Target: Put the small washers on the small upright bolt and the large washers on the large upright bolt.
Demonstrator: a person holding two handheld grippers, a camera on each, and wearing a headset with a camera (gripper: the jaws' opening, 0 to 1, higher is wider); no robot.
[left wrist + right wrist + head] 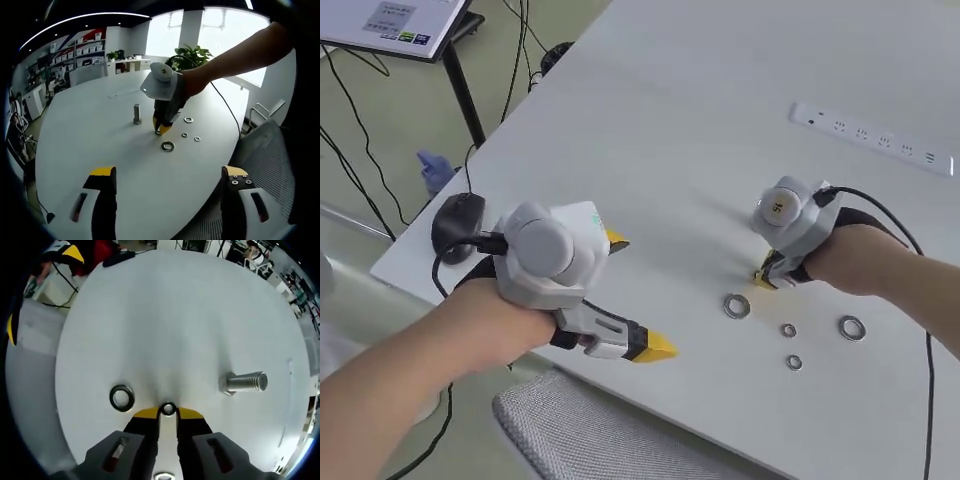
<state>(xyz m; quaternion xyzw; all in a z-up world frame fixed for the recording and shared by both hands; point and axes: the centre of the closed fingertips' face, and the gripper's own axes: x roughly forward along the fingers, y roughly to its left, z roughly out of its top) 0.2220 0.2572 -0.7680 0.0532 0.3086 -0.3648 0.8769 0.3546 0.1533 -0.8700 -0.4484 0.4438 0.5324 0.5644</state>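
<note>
Right gripper view: clamped in the right gripper (168, 412), a small washer (168, 409) at 6 o'clock; bare upright bolt (243, 382) at 3 o'clock, large washer (122, 397) at 8. Left gripper (168, 172) apart, empty. No washer threaded yet.

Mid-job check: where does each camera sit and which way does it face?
Head view: on the headset, looking forward and down at the white table; both forearms, left gripper and right gripper show.
Left gripper view: on the left gripper, facing across the table toward the right gripper and upright bolt; own open jaws below.
Right gripper view: on the right gripper, looking down; own jaws closed on a small ring.
Shared: both gripper views see that bolt.
</note>
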